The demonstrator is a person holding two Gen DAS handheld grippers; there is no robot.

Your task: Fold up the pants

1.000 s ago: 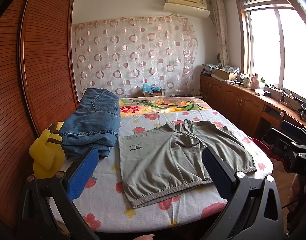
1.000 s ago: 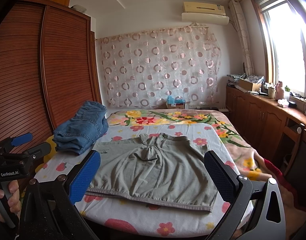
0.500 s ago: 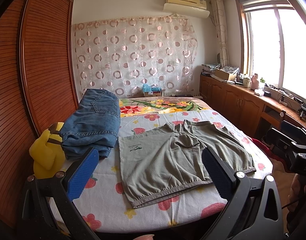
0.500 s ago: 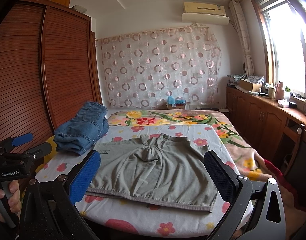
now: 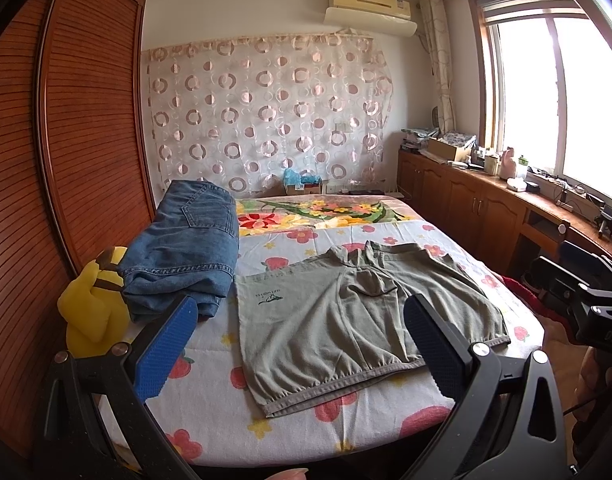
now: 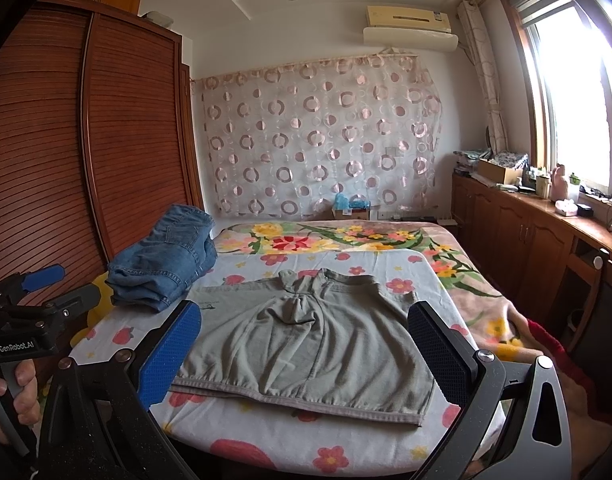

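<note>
Grey-green shorts (image 5: 346, 312) lie spread flat on the flowered bed sheet (image 5: 225, 412), waistband toward the near edge; they also show in the right wrist view (image 6: 306, 344). My left gripper (image 5: 301, 348) is open and empty, held before the bed's near edge, short of the shorts. My right gripper (image 6: 306, 352) is open and empty, also short of the near edge. The left gripper shows at the left of the right wrist view (image 6: 53, 288).
Folded blue jeans (image 5: 185, 248) lie on the bed's left side beside a yellow plush toy (image 5: 91, 312). A wooden wardrobe (image 5: 65, 152) stands at the left. Wooden cabinets (image 5: 486, 208) with clutter run under the window at the right.
</note>
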